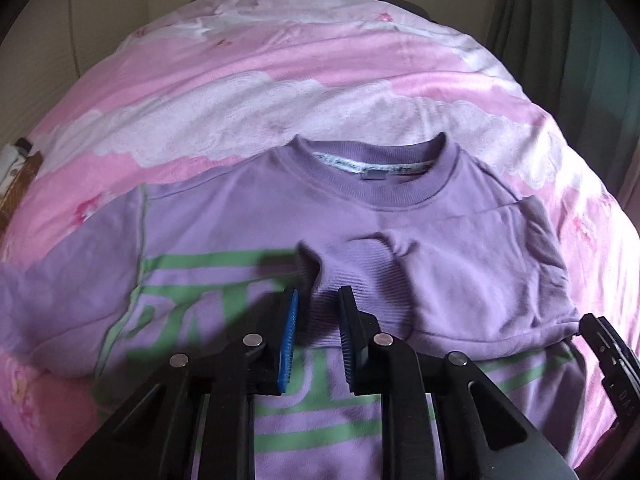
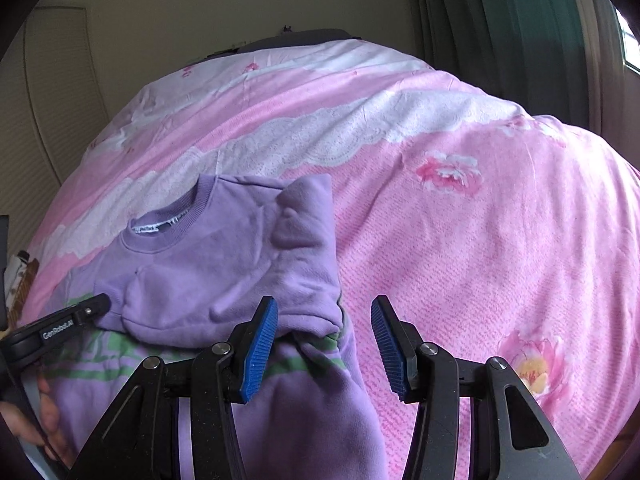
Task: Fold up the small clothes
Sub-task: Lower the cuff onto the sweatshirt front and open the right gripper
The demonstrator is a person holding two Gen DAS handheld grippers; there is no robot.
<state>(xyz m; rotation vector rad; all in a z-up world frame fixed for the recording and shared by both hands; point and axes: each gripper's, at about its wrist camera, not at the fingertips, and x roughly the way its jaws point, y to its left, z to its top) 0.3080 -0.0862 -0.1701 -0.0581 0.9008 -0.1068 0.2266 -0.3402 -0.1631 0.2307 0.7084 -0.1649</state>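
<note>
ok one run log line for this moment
lilac sweatshirt on pink quilt | sleeve cuff folded across chest | left tongs over cuff | right tongs open

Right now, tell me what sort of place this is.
Most likely a bedroom: a purple sweatshirt lies on a bed's pink floral quilt, with green curtains against the wall beyond.

Pink floral bedspread [image 2: 480,208] over bed; cream wall [image 2: 200,8] behind; green curtain [image 2: 500,20] beside bright window [image 2: 630,48].
</note>
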